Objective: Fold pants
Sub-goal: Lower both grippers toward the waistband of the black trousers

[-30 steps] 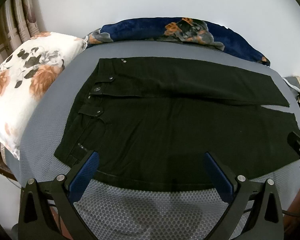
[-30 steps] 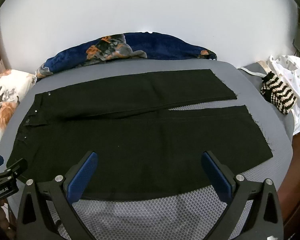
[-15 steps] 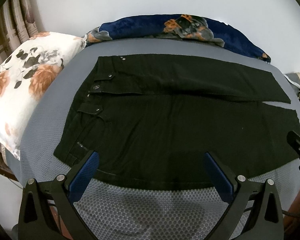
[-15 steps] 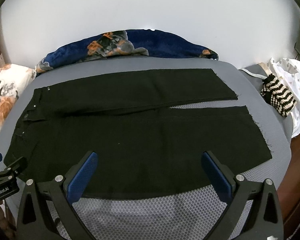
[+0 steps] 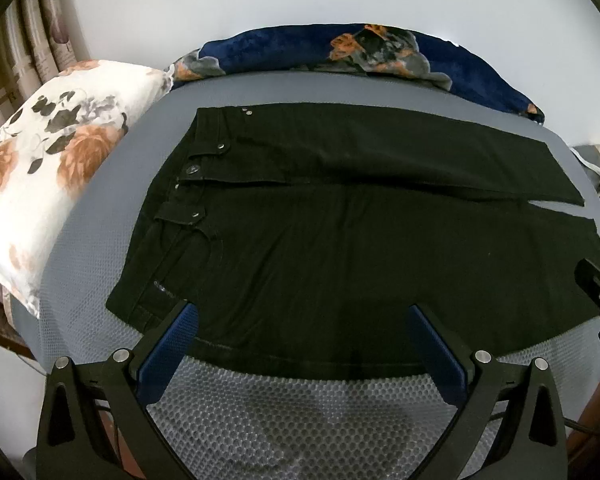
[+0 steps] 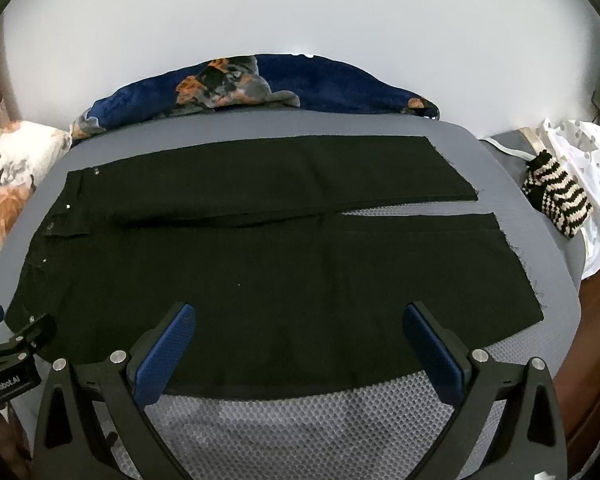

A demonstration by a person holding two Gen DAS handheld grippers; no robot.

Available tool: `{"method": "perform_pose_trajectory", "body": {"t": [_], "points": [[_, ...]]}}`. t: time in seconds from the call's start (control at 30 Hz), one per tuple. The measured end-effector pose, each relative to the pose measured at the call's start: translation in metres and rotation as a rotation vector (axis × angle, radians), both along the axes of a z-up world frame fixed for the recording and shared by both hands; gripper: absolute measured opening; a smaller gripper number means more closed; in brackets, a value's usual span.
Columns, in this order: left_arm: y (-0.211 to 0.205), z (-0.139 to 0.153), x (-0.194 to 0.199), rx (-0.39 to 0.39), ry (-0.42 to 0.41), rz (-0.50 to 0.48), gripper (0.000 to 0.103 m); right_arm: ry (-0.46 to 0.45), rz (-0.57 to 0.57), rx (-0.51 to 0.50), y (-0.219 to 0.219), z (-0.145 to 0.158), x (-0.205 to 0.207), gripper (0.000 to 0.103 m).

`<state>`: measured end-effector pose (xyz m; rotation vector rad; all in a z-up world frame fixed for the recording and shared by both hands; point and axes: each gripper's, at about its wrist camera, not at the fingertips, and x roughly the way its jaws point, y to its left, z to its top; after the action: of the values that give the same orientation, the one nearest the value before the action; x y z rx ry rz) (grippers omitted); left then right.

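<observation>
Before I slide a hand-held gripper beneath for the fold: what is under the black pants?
The black pants lie flat on a grey mesh bed cover, which shows around them and between the leg ends. Whatever lies directly beneath the fabric is covered.

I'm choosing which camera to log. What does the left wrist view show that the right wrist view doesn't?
Only the left wrist view shows the curtain, the whole floral pillow and the waistband button clearly. Only the right wrist view shows the white dotted cloth and the whole striped knit item. Both show the black pants spread flat on the grey bed, the blue blanket, and open grippers: left gripper, right gripper.
</observation>
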<state>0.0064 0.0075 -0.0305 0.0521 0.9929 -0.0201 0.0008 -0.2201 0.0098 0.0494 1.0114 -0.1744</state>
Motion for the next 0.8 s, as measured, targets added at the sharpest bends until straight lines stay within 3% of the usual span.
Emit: {"method": "perform_pose_trajectory", "body": {"t": [0.8], "points": [[-0.0036,-0.0043,0.0011,0.011,0.019,-0.010,0.103,0.053,-0.003,0.000,0.0009,-0.0094,0.0022,0.103]]}}
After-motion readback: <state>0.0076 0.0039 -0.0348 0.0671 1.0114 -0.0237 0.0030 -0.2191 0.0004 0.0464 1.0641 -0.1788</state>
